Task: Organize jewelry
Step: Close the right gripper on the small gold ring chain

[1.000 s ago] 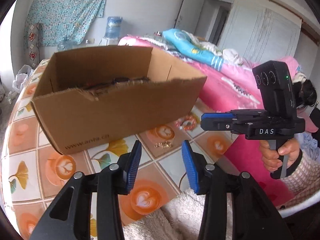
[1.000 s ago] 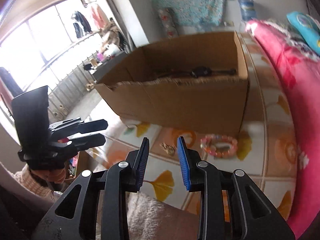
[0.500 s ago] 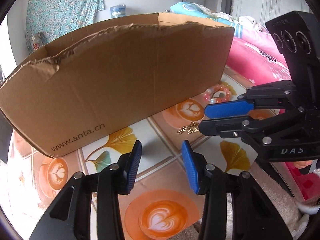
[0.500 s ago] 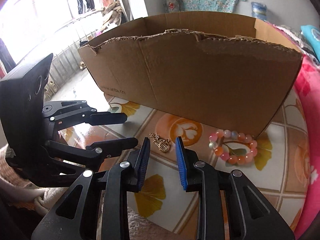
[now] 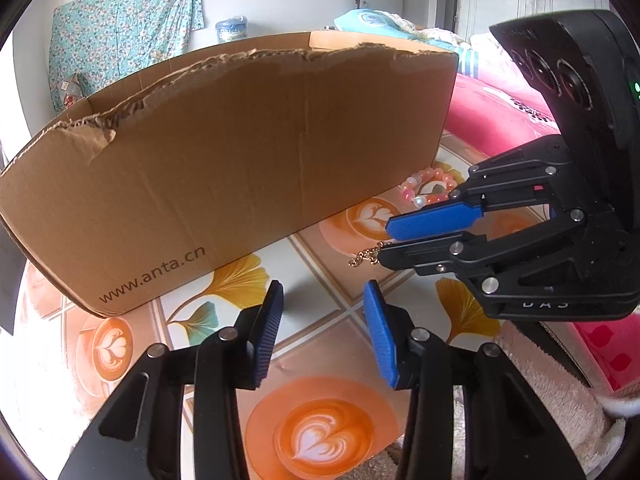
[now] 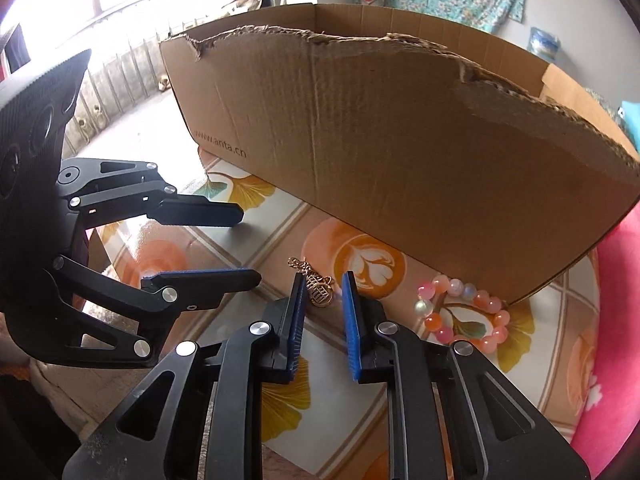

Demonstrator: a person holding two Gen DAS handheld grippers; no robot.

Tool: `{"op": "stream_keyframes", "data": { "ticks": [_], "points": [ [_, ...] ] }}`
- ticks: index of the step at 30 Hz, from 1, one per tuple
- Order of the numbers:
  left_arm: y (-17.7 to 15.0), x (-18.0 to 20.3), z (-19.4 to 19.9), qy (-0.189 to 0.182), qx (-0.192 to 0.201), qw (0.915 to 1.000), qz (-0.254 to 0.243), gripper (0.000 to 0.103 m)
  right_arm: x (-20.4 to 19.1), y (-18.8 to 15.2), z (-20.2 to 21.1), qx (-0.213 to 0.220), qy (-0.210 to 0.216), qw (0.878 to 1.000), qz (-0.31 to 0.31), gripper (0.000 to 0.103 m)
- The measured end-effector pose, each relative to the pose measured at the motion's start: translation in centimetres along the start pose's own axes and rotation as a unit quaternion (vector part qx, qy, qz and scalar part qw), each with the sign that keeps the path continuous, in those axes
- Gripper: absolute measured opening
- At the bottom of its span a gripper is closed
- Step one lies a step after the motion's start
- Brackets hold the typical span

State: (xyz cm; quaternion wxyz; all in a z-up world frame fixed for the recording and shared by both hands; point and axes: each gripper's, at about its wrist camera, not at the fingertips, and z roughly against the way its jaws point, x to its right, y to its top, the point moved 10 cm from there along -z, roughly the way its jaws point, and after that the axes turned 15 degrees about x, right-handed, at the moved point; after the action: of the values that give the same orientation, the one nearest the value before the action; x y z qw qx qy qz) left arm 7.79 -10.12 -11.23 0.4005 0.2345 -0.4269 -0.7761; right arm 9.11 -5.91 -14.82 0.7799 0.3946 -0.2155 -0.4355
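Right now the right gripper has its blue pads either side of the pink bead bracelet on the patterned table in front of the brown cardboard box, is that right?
Not quite. In the right wrist view, the right gripper is closing its blue pads around the small gold chain with a pendant, not the pink bead bracelet, which lies untouched off to the side. Both pieces are on the patterned table in front of the brown cardboard box.

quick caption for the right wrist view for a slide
Right gripper closing around a gold pendant chain on the patterned tablecloth, beaded bracelet and cardboard box nearby.
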Motion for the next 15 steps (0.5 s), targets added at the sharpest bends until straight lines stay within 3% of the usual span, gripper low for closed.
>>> {"op": "stream_keyframes", "data": {
  "ticks": [15],
  "points": [
    [-0.2, -0.1, 0.6, -0.006, 0.005, 0.9999, 0.015, 0.041, 1.0, -0.5, 1.3, 0.001, -0.009, 0.999, -0.048, 0.009]
  ]
}}
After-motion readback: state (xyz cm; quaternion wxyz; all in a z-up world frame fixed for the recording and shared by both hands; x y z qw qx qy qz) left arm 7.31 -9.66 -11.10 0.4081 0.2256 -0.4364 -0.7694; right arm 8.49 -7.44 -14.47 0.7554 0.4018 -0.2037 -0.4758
